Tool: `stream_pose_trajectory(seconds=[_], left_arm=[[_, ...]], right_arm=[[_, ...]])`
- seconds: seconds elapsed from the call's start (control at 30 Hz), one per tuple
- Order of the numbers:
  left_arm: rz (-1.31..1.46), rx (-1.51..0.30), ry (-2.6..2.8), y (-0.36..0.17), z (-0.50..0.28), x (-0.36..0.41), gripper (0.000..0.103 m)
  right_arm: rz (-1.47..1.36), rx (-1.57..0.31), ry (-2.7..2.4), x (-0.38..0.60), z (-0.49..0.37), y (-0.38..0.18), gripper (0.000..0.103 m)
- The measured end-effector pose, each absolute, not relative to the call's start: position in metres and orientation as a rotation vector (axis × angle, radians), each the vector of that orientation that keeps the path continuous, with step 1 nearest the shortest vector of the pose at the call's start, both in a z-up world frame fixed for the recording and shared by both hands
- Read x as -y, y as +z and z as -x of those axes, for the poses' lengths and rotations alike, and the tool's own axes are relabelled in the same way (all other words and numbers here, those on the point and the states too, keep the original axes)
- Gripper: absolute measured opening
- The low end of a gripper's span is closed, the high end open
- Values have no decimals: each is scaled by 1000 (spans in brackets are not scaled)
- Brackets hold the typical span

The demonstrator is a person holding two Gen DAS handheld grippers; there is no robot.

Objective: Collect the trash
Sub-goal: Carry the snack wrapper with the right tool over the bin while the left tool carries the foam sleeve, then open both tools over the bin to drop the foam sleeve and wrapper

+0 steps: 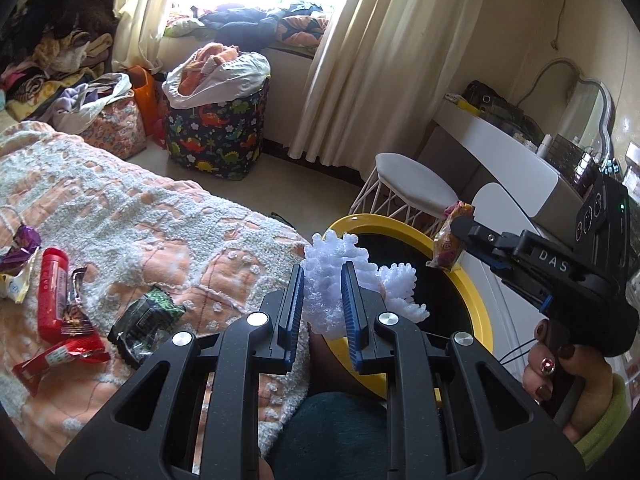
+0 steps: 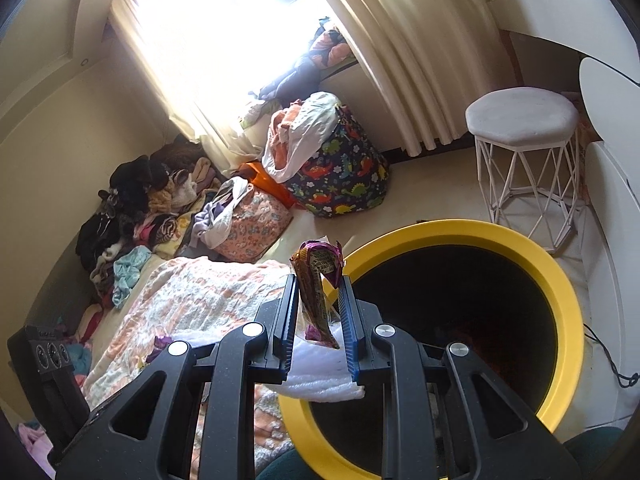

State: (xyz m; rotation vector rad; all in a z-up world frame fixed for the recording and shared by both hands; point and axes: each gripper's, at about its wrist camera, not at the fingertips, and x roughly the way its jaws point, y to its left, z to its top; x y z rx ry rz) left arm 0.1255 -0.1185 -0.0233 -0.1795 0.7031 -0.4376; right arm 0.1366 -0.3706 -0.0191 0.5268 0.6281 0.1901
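Four wrappers [image 1: 60, 312] on bedspread [image 1: 140, 216].

The bed [image 1: 132, 216] wears a nubbly peach-and-white blanket [image 1: 100, 184], and several pieces of trash lie on it near its left part in the left wrist view: a red tube-shaped pack [image 1: 52, 292], a brown wrapper [image 1: 74, 308] overlapping it, a red-and-white wrapper [image 1: 60, 356] just below, a dark green wrapper [image 1: 146, 320] to their right, a purple wrapper [image 1: 22, 246] and a yellowish-white one [image 1: 16, 284] at the edge. On the pale floor [image 2: 440, 188] stand a yellow-rimmed bin [image 2: 560, 280], a white wire stool [image 2: 524, 160], a dinosaur-print basket [image 2: 340, 184] and a floral bag [image 2: 252, 228].
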Motion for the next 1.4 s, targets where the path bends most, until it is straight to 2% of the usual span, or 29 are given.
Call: stream_pose_trajectory(seconds=[1.4], left_arm=[[12,-790,-550,-60,-132,186,14]], right_arm=[[-571,-692,1,434,-150,-69,20]])
